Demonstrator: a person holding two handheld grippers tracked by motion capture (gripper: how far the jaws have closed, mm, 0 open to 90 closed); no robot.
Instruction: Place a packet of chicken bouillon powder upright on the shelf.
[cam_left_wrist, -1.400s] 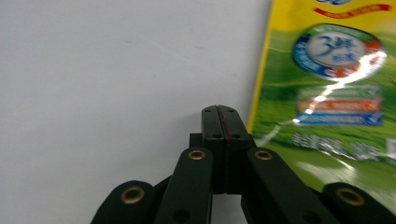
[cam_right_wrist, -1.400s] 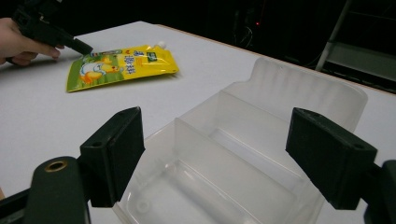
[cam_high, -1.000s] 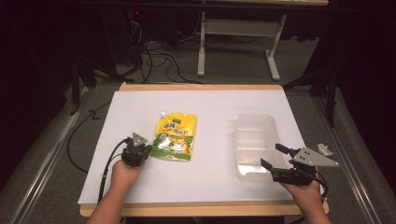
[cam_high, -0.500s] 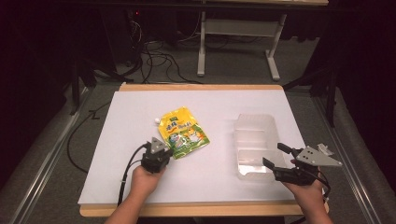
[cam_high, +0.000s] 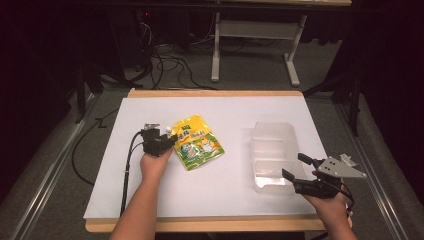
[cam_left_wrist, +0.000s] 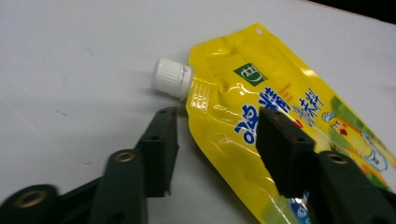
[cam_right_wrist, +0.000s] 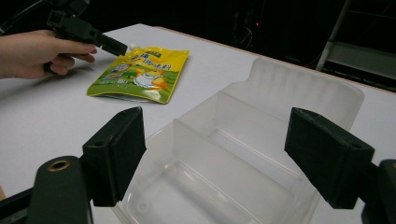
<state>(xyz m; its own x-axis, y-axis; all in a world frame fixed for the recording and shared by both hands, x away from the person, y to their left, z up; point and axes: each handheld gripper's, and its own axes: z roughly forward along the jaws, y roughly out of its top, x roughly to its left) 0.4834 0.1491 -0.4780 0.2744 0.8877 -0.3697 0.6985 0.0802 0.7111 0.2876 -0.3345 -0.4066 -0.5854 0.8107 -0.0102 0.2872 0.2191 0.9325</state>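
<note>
Since your left hand-held gripper (cam_left_wrist: 215, 144) has just spread its jaws, the yellow pouch (cam_high: 197, 145) lies released on the bench (cam_high: 225, 190), seemingly untouched; your right hand-held gripper (cam_right_wrist: 219, 158) waits wide beside the clear tray (cam_high: 272, 150).

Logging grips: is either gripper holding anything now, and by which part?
Nothing is held: left gripper, just opened, straddles the yellow pouch; right gripper is open.

open table between pouch (cam_high: 196, 142) and tray (cam_high: 272, 152) | tray blocks right
</note>
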